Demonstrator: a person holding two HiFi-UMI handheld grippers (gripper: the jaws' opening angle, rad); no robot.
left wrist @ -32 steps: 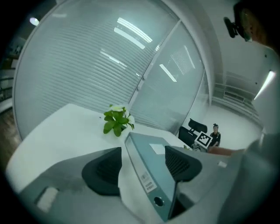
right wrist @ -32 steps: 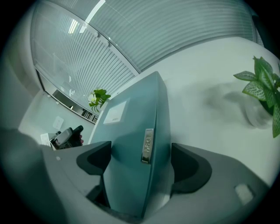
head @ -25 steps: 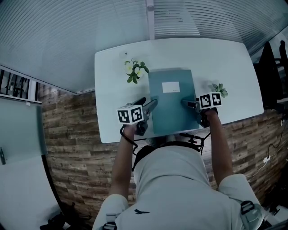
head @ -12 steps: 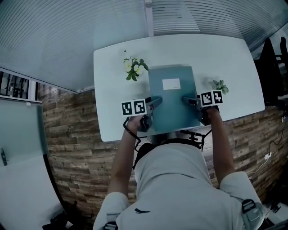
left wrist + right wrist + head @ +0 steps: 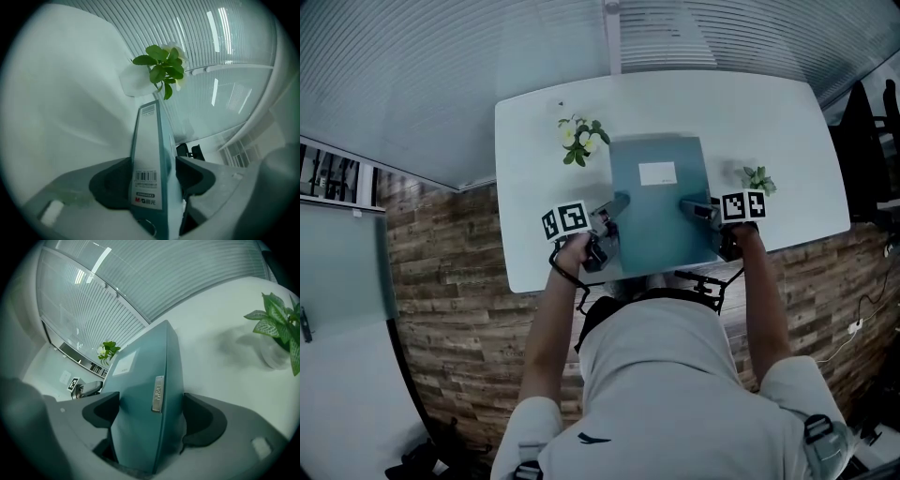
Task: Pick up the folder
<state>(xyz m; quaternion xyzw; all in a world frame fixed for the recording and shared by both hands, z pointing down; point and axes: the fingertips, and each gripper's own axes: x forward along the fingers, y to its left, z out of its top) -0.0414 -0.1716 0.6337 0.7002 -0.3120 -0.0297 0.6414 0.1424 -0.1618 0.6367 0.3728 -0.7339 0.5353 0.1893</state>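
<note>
A teal folder [image 5: 661, 211] with a white label lies on the white table [image 5: 769, 122], straight in front of the person. My left gripper [image 5: 614, 214] is at the folder's left edge and its jaws are closing. In the left gripper view the spine [image 5: 147, 159] with its barcode label stands between the dark pads [image 5: 110, 187], which lie against both sides. My right gripper [image 5: 694, 208] is at the folder's right edge. In the right gripper view the folder [image 5: 145, 394] fills the gap and both pads [image 5: 201, 420] press on it.
A small vase of white flowers [image 5: 579, 139] stands just beyond the folder's far left corner. A little green plant [image 5: 757, 178] sits right of my right gripper. The table's near edge runs below both grippers, over a wood floor.
My left gripper has rolled, its marker cube now tilted, and it has shifted slightly left and away along the folder's left edge. The right gripper and the folder have stayed put.
</note>
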